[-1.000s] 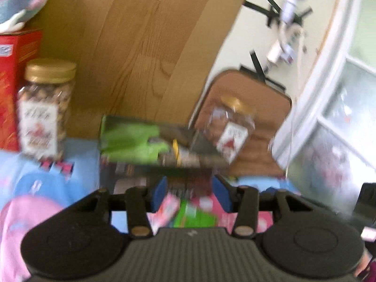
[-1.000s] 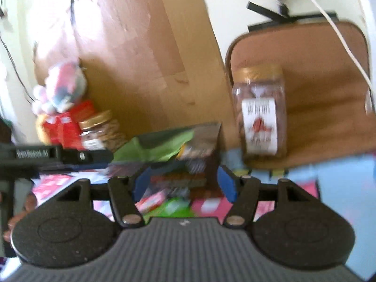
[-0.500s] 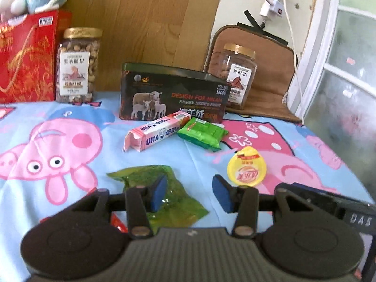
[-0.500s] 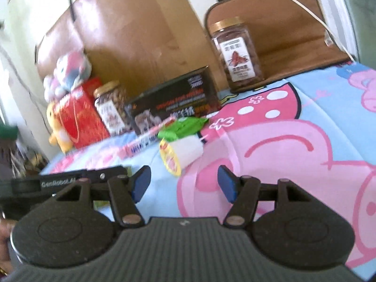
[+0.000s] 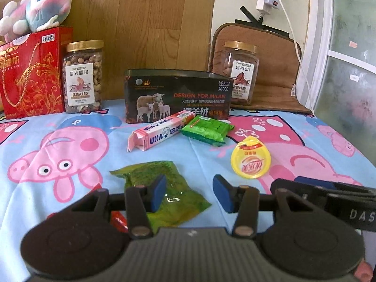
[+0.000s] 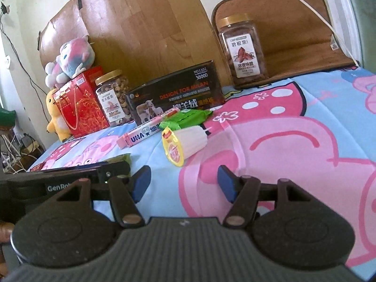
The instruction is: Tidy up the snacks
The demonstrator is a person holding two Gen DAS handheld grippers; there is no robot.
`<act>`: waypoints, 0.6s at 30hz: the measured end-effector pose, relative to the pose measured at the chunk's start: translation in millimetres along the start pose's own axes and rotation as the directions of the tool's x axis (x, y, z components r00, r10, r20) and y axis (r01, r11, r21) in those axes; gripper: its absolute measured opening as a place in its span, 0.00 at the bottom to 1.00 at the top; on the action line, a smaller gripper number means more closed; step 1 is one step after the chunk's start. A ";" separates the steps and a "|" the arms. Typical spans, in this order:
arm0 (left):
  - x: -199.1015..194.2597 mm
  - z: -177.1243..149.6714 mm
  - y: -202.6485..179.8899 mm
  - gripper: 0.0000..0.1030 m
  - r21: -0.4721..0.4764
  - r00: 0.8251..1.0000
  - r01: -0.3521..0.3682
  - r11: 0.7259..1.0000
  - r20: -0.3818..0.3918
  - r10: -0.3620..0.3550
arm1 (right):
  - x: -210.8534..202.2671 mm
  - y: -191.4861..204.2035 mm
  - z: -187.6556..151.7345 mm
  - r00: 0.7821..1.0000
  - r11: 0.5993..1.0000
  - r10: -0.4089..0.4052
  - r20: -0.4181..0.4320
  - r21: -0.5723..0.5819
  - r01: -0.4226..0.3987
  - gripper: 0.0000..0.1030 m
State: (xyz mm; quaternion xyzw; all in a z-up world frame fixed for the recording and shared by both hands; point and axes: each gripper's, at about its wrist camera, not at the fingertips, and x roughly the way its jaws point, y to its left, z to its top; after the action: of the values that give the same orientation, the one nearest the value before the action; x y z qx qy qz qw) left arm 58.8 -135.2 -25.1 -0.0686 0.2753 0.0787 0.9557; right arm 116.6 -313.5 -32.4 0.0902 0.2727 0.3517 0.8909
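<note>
My left gripper (image 5: 189,193) hovers with jaws spread and empty above the cartoon-print sheet (image 5: 70,145). A green transparent packet (image 5: 178,188) lies flat beneath its left pad. At 1 o'clock lies a yellow-lidded jelly cup (image 5: 250,159) on its side; at 12 o'clock a pink candy box (image 5: 159,129) and a green wafer pack (image 5: 206,130), touching a dark tin box (image 5: 176,96). My right gripper (image 6: 183,184) is likewise spread, empty, with the jelly cup at 12 o'clock. Two nut jars (image 5: 83,77) stand behind.
</note>
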 end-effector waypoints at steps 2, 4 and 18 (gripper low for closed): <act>0.1 -0.6 -1.4 0.44 0.007 1.000 -0.005 1.000 0.003 0.005 | -0.3 0.1 0.0 1.000 1.000 0.000 0.002 -0.002 0.000 0.63; 0.3 -1.2 -2.1 0.45 0.015 1.000 -0.007 1.000 0.006 0.007 | -0.1 0.1 0.2 1.000 1.000 0.000 0.002 -0.002 0.000 0.63; 9.3 1.8 -5.1 0.48 0.045 0.999 -0.049 0.998 0.022 0.048 | -0.7 -1.2 0.4 1.000 1.000 -0.009 0.001 0.007 0.009 0.63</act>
State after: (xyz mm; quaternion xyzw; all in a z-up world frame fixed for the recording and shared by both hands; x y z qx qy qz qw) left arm 68.4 -138.9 -28.1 -0.0392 0.2684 0.0963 0.9577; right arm 117.1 -314.9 -32.2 0.0923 0.2739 0.3467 0.8924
